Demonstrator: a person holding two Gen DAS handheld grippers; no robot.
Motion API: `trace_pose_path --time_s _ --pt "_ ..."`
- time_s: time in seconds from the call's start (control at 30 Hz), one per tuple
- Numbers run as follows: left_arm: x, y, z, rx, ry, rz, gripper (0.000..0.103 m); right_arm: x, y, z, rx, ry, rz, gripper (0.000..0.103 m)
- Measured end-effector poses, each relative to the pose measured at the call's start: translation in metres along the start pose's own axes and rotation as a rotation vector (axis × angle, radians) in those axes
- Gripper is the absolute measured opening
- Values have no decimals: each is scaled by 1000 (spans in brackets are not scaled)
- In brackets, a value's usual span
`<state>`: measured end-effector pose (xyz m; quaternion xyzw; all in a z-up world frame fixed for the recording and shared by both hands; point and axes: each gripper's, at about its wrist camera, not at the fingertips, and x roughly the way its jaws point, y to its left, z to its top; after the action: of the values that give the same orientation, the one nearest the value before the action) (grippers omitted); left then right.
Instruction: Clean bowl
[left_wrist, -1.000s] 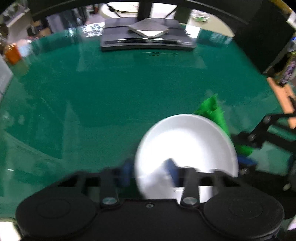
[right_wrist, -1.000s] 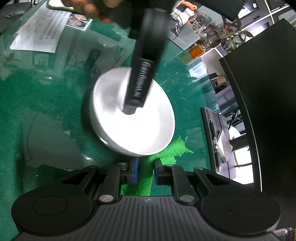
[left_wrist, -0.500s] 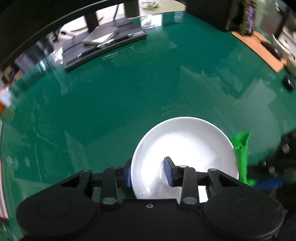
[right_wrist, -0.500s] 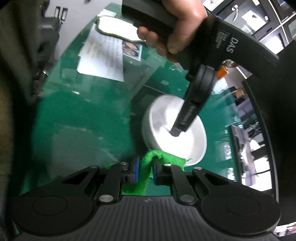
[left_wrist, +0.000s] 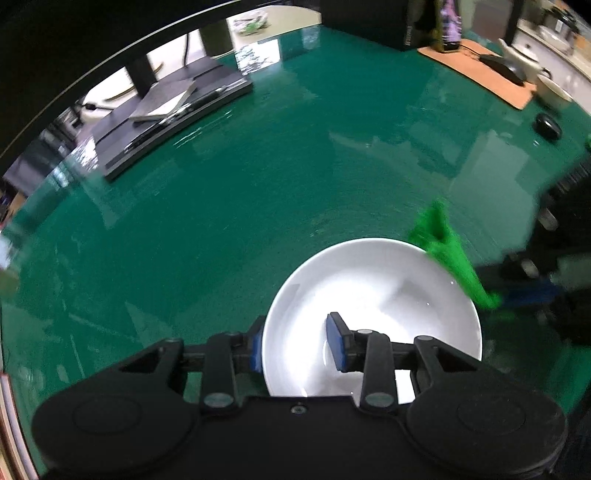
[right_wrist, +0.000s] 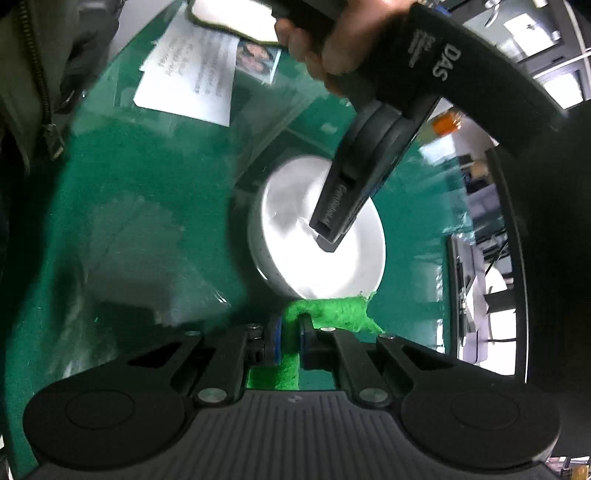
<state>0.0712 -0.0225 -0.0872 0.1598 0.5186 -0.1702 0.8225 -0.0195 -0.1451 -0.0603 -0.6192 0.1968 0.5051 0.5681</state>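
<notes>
Fingers (right_wrist: 274, 341) pinch green cloth (right_wrist: 328, 310); white bowl (left_wrist: 369, 295) upright.

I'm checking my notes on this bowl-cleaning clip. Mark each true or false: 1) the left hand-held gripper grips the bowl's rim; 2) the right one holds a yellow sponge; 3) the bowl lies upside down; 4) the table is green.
1) True: the left hand-held gripper clamps the rim of the white bowl, one pad inside, one outside.
2) False: the right hand-held gripper is shut on a green cloth.
3) False: the bowl sits open side up.
4) True: the table is green and glossy.
</notes>
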Motion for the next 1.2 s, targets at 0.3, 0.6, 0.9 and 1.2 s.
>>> trace_pose_path --time_s 0.3,0.6,0.9,1.2 --pt "2 10 -5 107 -44 -117 35 3 4 19 -31 79 45 10" --pt "6 16 -1 133 -47 -176 48 16 -14 17 -36 89 61 7" --pt "11 21 4 88 -22 -199 52 7 -2 11 -56 -11 210 4" --pt "14 31 0 -35 -12 -205 62 5 -2 5 10 -59 200 5"
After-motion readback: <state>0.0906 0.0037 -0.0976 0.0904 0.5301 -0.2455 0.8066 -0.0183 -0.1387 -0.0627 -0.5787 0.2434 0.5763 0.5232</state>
